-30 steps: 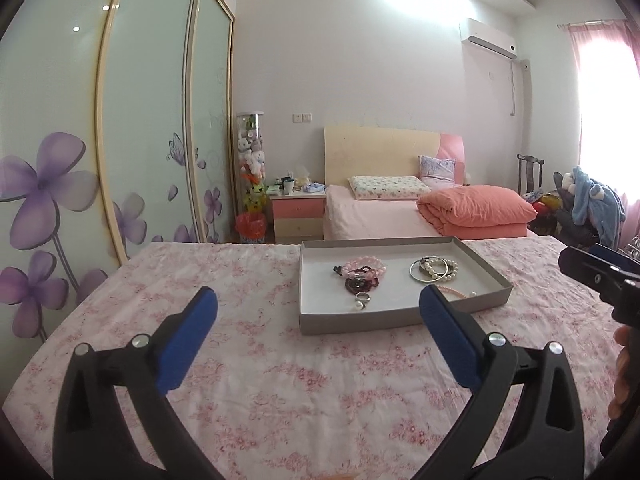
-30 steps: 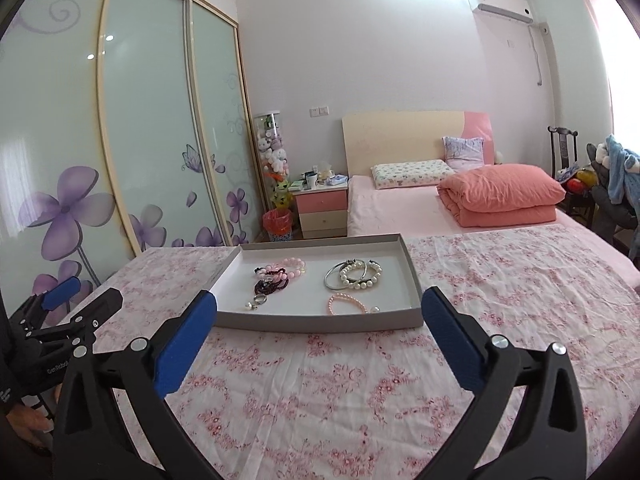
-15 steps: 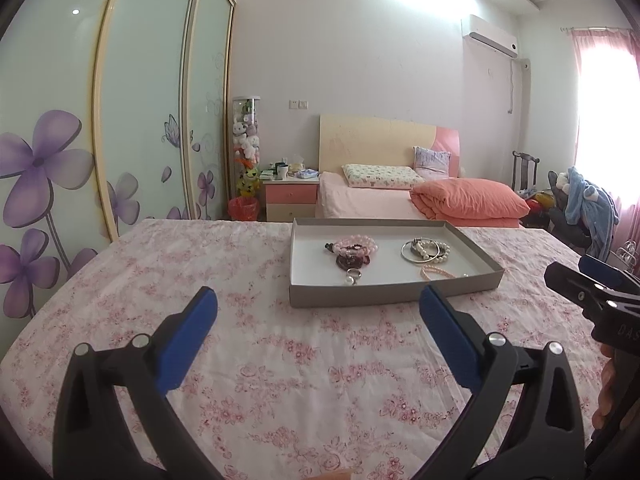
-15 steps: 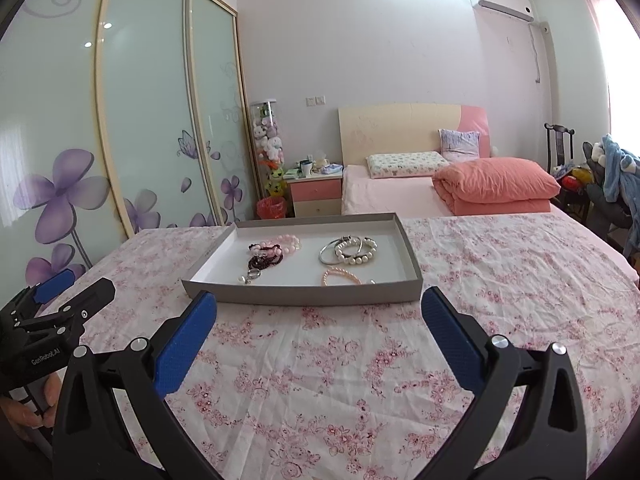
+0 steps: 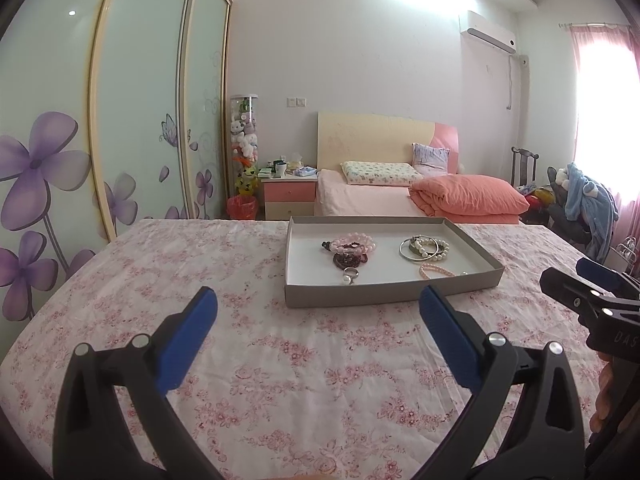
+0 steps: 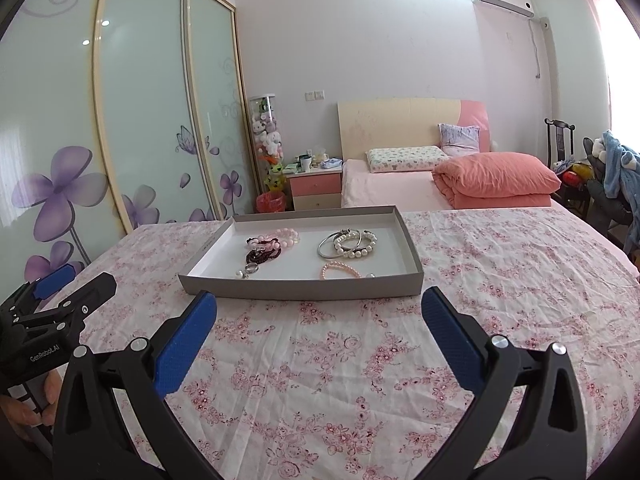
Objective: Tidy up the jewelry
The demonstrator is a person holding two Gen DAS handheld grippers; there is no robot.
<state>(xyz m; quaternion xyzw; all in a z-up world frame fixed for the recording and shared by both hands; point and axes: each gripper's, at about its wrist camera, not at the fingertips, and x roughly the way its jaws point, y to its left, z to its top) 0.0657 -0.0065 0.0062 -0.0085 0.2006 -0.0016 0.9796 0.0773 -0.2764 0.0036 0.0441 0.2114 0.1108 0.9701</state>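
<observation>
A shallow grey tray lies on the floral-clothed table. It holds pink bead bracelets, a dark bead bracelet, a ring, a silver bangle with a pearl bracelet, and a small pink bracelet. My left gripper is open and empty, short of the tray's near wall. My right gripper is open and empty, just before the tray.
The floral tablecloth covers the table around the tray. A bed with an orange duvet, a nightstand and sliding wardrobe doors stand behind. A chair with blue clothes is at the far right.
Both views have tilted down and drawn a little closer to the tray. Both grippers stay open and empty.
</observation>
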